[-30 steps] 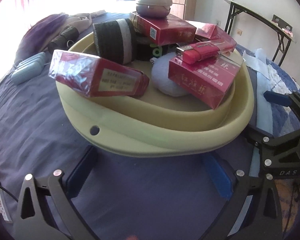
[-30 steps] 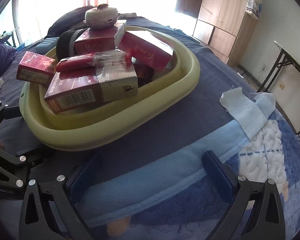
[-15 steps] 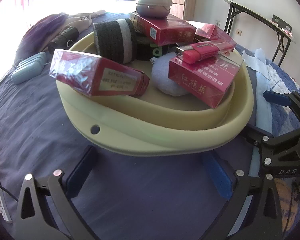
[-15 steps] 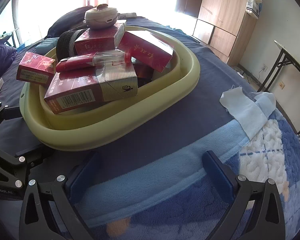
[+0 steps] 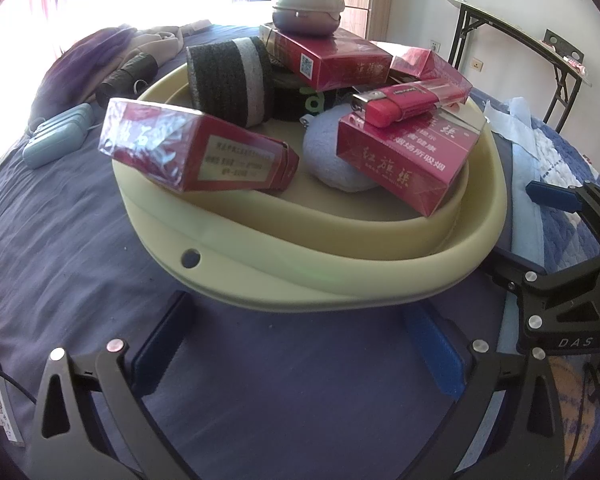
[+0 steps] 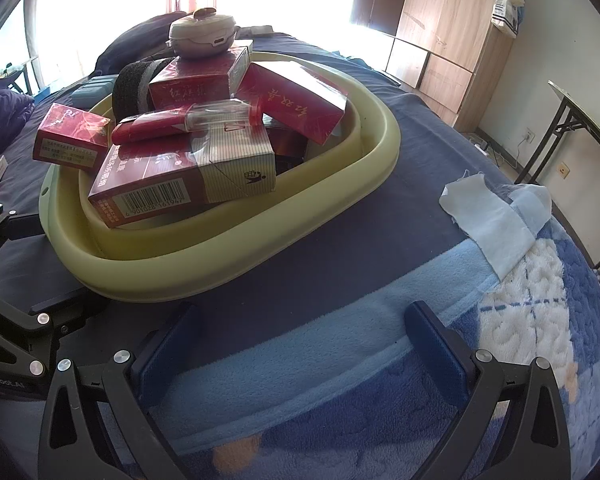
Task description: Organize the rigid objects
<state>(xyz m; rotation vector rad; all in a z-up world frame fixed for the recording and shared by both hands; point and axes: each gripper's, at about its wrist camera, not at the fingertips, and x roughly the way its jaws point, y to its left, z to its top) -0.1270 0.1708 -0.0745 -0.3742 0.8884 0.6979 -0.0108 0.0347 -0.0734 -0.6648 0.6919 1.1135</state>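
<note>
A pale yellow basin (image 5: 332,276) (image 6: 236,256) sits on the bed, piled with several red cigarette packs (image 5: 196,152) (image 6: 180,184). A red lighter (image 5: 404,100) (image 6: 180,122) lies on top of one pack. A black-and-grey roll (image 5: 228,76), a grey-blue pouch (image 5: 328,156) and a small grey case (image 5: 308,4) (image 6: 202,34) are in the pile too. My left gripper (image 5: 300,344) stands open just in front of the basin's near rim, holding nothing. My right gripper (image 6: 296,344) is open over the blue blanket to the basin's right, also holding nothing.
A light blue case (image 5: 56,136) and dark clothing (image 5: 128,72) lie on the bed left of the basin. A pale cloth patch (image 6: 496,216) lies on the blanket (image 6: 540,300) at the right. A wooden wardrobe (image 6: 452,28) and a folding table (image 5: 520,36) stand beyond the bed.
</note>
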